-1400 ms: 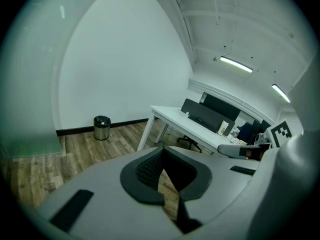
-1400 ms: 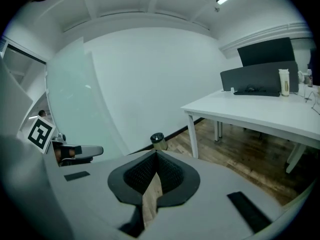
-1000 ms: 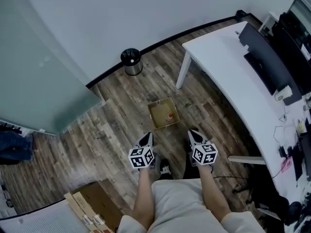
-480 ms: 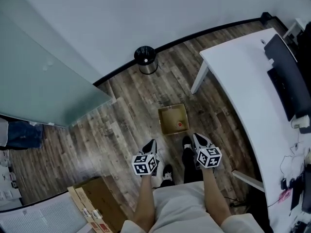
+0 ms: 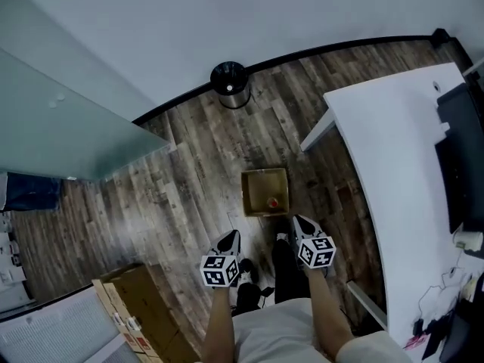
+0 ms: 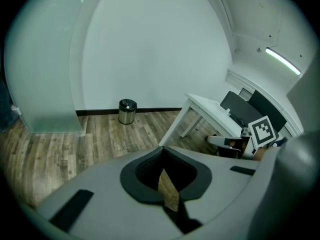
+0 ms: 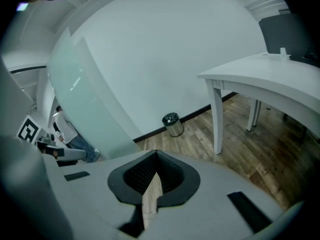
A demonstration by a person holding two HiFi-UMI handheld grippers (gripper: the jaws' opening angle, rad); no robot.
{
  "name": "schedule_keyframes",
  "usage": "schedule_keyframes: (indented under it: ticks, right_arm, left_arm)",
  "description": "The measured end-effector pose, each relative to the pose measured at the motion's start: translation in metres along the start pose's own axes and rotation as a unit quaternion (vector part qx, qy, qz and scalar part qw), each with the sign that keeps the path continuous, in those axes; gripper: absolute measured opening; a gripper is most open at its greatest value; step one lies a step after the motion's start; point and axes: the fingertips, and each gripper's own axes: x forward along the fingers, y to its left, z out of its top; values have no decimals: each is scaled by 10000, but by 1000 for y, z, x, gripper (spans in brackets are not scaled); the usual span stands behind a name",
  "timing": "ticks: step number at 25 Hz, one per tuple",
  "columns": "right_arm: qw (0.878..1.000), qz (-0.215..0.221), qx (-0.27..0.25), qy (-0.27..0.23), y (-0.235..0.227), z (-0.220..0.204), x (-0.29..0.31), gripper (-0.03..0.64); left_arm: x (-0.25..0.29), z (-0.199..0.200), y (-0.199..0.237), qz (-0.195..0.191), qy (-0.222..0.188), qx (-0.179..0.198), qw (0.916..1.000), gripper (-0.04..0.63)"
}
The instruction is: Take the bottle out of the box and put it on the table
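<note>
An open cardboard box (image 5: 264,191) sits on the wood floor, and inside it lies a small bottle (image 5: 273,202) with a red cap. In the head view my left gripper (image 5: 228,240) is held below and left of the box, apart from it. My right gripper (image 5: 299,222) hangs just right of the box's near corner. Neither one touches the box. In the left gripper view my left gripper (image 6: 162,149) has its jaws together with nothing between them. The right gripper view shows my right gripper (image 7: 155,154) shut and empty as well. Neither gripper view shows the box.
A white table (image 5: 386,150) curves along the right, a dark monitor (image 5: 463,153) on it. A round bin (image 5: 230,83) stands by the far wall. Cardboard boxes (image 5: 134,308) lie at the lower left, a frosted glass partition (image 5: 53,119) at the left. My legs stand just below the box.
I have stepped toward the box, and it now lies closer to both grippers. Both grippers have come forward and lower. Their jaws stayed together.
</note>
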Motion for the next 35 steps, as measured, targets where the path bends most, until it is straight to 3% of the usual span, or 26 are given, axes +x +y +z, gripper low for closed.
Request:
schedule_keyframes:
  ticks: [5,11,19,24,28,32,35]
  right_arm:
    - [9979,122,-420,486,-32,-21,45,39]
    - [9907,236,-964,930,-60,-61,103,40]
    - [9721,514,-1678,1557,-88,-144,174,40]
    - [9613,568,-2008,1797,-114,-184,216,40]
    - [9489,653,-2513,1793,-121,-209,247,40]
    - [9465,558,-2542,1907,-136,-234,274,43]
    - [9416,637,-2599,2045,-143,-262,291,101]
  left_arm:
    - [30,-24,5,246,-5,-375,9990,15]
    - [75,-56,45,553,-69,-631,9965,15]
    - [121,-113,89,683,-15,-938,9932,15]
    - [167,-148,84,479,235,-666,9963,15]
    - [199,-164,87,436,192,-601,9971,15]
    - [239,-182,86,298,201,-491,9981,14]
    - [263,-197,86,177,251,-359,9989,15]
